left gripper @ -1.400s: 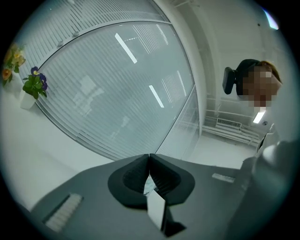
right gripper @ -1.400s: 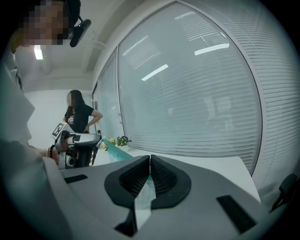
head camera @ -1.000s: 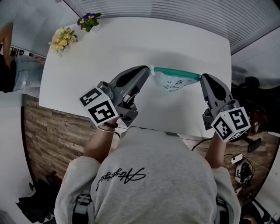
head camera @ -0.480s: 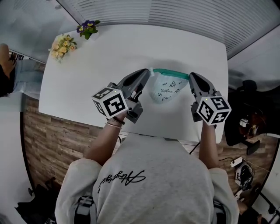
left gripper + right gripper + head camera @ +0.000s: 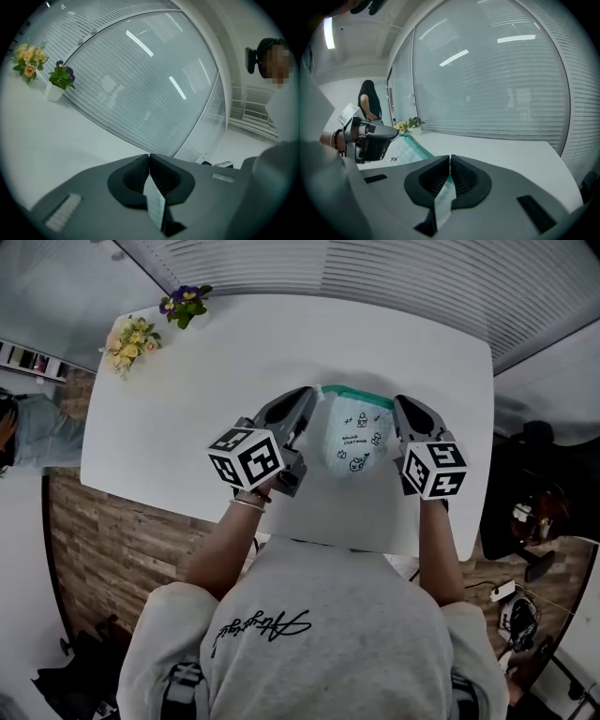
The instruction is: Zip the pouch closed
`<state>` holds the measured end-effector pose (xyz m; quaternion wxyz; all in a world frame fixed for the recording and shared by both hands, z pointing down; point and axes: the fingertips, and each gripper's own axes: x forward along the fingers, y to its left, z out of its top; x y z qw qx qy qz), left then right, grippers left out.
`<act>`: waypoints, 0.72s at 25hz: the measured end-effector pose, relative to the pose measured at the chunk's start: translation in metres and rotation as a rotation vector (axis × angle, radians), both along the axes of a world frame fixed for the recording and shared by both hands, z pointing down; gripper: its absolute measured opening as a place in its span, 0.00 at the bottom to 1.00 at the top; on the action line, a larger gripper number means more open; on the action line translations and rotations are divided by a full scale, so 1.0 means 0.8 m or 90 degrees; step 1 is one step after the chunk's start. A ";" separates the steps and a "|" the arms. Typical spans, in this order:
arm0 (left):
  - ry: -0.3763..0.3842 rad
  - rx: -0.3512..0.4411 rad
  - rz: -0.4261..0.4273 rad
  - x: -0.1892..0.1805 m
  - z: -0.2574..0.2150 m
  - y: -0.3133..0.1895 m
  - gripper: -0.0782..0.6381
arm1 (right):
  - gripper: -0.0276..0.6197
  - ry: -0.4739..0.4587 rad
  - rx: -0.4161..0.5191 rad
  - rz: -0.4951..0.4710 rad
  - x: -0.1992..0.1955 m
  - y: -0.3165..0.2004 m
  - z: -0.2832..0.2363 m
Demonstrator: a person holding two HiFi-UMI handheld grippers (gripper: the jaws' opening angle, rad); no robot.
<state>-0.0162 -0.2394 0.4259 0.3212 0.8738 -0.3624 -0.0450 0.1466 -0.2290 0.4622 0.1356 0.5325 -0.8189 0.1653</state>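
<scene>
Left tool (image 5: 314,392), right tool (image 5: 399,403) pinch pouch (image 5: 354,432); print illegible.

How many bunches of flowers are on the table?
2. A yellow bunch is at the table's far left corner; a purple bunch stands just beside it on the far edge. None look hidden.

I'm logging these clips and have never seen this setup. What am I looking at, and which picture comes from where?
No robot: a person holds a two-fingered tool, a gripper, in each hand. The top-down picture comes from a camera on the person's head; the other two from cameras riding on each gripper, looking along its fingers. The left gripper and right gripper each pinch a top corner of a printed pouch with a green zip, held between them over a white table. Flowers stand at its far corner.
</scene>
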 end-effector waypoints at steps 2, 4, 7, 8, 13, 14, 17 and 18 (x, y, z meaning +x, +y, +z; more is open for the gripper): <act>-0.017 -0.007 -0.011 -0.002 0.009 -0.008 0.12 | 0.06 0.010 -0.014 -0.005 -0.002 -0.009 0.010; -0.036 -0.013 -0.016 -0.005 0.019 -0.015 0.12 | 0.06 0.020 -0.026 -0.009 -0.006 -0.017 0.019; -0.072 -0.025 0.001 -0.005 0.035 -0.022 0.12 | 0.06 0.039 -0.042 -0.014 -0.009 -0.025 0.033; -0.085 -0.029 0.007 -0.006 0.039 -0.024 0.12 | 0.06 0.044 -0.047 -0.016 -0.010 -0.027 0.036; -0.119 -0.046 0.005 -0.010 0.056 -0.032 0.12 | 0.06 0.071 -0.072 -0.036 -0.015 -0.032 0.053; -0.130 -0.049 0.008 -0.011 0.060 -0.033 0.12 | 0.06 0.082 -0.075 -0.041 -0.017 -0.033 0.056; -0.178 -0.051 0.013 -0.015 0.070 -0.037 0.12 | 0.06 0.102 -0.081 -0.051 -0.022 -0.037 0.061; -0.189 -0.051 0.012 -0.015 0.073 -0.038 0.12 | 0.06 0.103 -0.082 -0.052 -0.023 -0.038 0.062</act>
